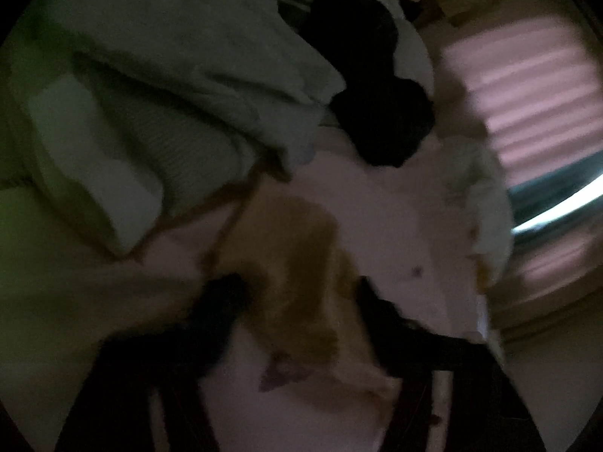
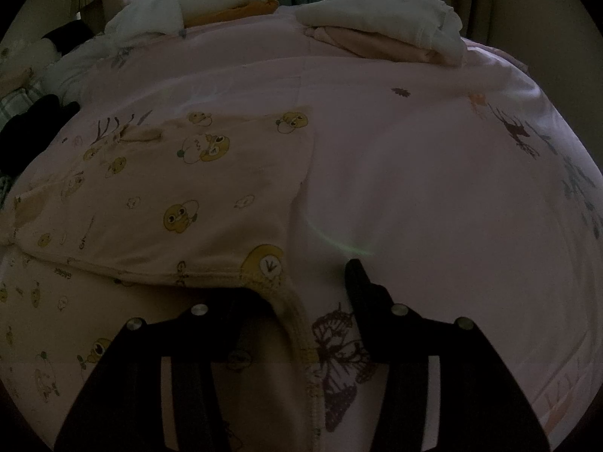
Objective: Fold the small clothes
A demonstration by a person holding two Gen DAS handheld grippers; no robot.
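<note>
A small cream cotton garment printed with yellow cartoon chicks (image 2: 169, 188) lies spread flat on the pink printed bedsheet (image 2: 414, 188), probably laid out so its edges can be lifted and folded over. The right gripper (image 2: 301, 282) points down at its ribbed hem (image 2: 294, 316): the hem runs between the two black fingers, but the right finger (image 2: 358, 282) stands apart from the cloth on bare sheet and the left one is hidden under the fabric, so the jaws look half open around the hem, not pinching it. The left wrist view is dark and blurred; the left gripper (image 1: 297, 293) has a tan-and-cream piece of cloth (image 1: 301, 271) lying between its fingers, and whether the pads press on it cannot be told. At the far edge of the bed sit two finished pieces in one stack, a white folded cloth (image 2: 384, 19) on a peach one (image 2: 358, 43), seemingly kept clear of the working space. One black garment (image 1: 377, 86) and one pale green blanket (image 1: 158, 86) lie aside.
</note>
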